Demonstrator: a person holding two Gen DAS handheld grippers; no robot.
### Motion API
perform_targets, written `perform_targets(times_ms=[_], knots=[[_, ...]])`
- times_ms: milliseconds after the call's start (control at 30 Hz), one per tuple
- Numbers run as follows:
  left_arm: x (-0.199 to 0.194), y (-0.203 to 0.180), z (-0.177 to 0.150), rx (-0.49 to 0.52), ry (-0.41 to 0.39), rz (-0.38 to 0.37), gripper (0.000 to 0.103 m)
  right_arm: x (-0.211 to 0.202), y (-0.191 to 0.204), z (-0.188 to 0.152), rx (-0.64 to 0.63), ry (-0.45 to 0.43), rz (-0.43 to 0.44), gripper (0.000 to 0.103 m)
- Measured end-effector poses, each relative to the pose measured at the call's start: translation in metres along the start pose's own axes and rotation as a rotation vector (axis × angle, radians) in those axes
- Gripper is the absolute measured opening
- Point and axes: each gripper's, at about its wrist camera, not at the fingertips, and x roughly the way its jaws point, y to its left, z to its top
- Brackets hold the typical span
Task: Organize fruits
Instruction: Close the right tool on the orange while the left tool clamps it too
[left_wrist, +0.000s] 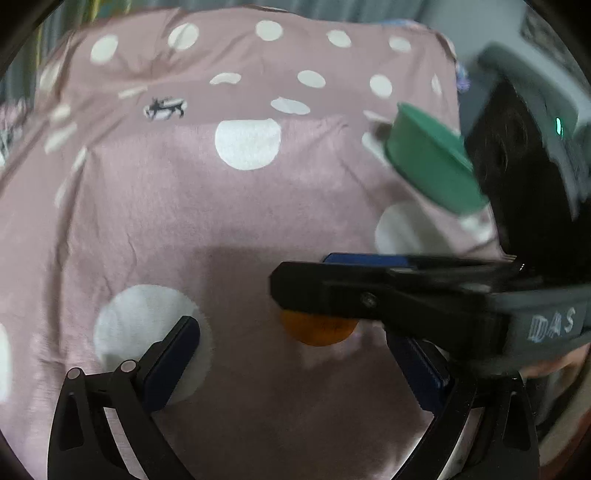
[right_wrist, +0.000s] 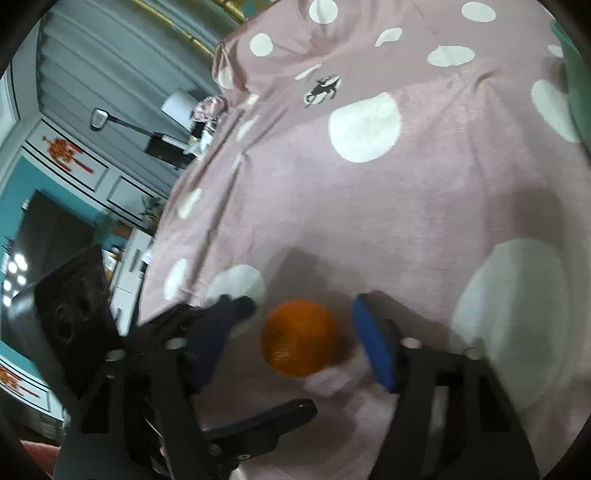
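An orange (right_wrist: 299, 338) lies on the pink cloth with white dots (right_wrist: 369, 206). My right gripper (right_wrist: 301, 314) is open, its blue-padded fingers on either side of the orange, not touching it. In the left wrist view the right gripper's finger (left_wrist: 332, 295) crosses in front and hides the top of the orange (left_wrist: 319, 332). My left gripper (left_wrist: 299, 354) is open and empty, with the orange between and just beyond its fingertips. A green bowl (left_wrist: 428, 162) stands at the far right of the cloth; its edge also shows in the right wrist view (right_wrist: 576, 85).
The cloth covers a raised surface that drops off at the left edge (right_wrist: 177, 206). Room furniture and a lamp (right_wrist: 177, 107) stand beyond it. A black camera body (left_wrist: 517, 177) on the right gripper sits beside the bowl.
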Motion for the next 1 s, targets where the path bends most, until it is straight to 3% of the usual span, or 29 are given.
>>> perform_targets(times_ms=[100, 267, 467, 567, 633, 1000], knots=[[0.002, -0.003, -0.001, 0.035, -0.003, -0.003, 0.100, -0.001, -0.007, 0.001, 0.017, 0.014, 0.016, 0.046], [0.003, 0.006, 0.002, -0.032, 0.001, -0.013, 0.087, -0.002, -0.005, -0.004, 0.003, 0.038, 0.027, 0.048], [0.007, 0.002, 0.004, -0.012, -0.012, -0.005, 0.077, -0.002, -0.005, -0.007, -0.016, 0.042, 0.029, 0.047], [0.008, 0.004, 0.006, -0.042, -0.032, -0.005, 0.067, -0.002, -0.006, -0.006, -0.001, 0.039, 0.034, 0.048], [0.009, 0.001, 0.006, -0.038, -0.042, -0.008, 0.054, -0.001, -0.005, -0.005, 0.011, 0.042, 0.038, 0.047], [0.010, -0.003, 0.006, -0.006, -0.048, -0.036, 0.046, 0.000, -0.002, -0.007, -0.010, 0.032, 0.031, 0.045]])
